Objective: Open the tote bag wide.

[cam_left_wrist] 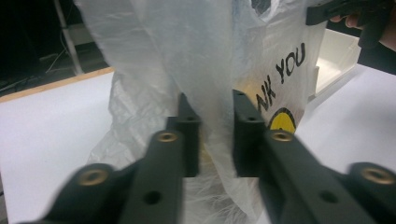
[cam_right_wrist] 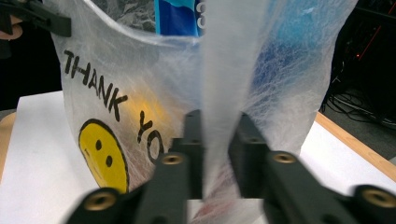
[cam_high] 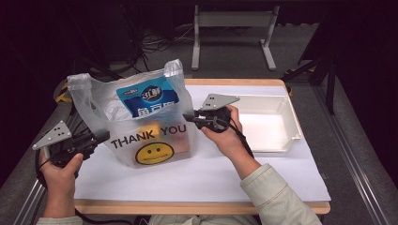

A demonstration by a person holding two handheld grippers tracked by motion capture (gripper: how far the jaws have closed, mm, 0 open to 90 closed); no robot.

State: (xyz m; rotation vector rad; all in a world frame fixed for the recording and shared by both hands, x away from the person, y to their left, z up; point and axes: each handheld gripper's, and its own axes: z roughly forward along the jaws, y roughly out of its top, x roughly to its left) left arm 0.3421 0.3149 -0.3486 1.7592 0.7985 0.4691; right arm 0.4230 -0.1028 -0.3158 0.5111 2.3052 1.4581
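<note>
A dark room with cables on the floor behind, and in front a wooden table (cam_high: 263, 82) under a white sheet, where the plastic bag (cam_high: 141, 122) stands upright near the middle, its "THANK YOU" print and yellow smiley facing the person. The left gripper (cam_left_wrist: 214, 135) has a fold of the bag's side between its jaws, which stand narrow with the film running through the gap; whether they truly pinch it I cannot tell. The right gripper (cam_right_wrist: 219, 149) is the same story on the opposite edge, jaws close around a strip of film. Here is the risk, as I judge it: the plastic is thin and slippery, so a pull apart could let it slide out of either side, or stretch and tear at the pinch. Lose one side and the bag may slump or tip. Inside it, a blue packet (cam_high: 149, 97) stands tall with something orange low beside it, too blurred to name. To the right, just beside the right hand, sits a white tray (cam_high: 291, 117), nothing in it.
</note>
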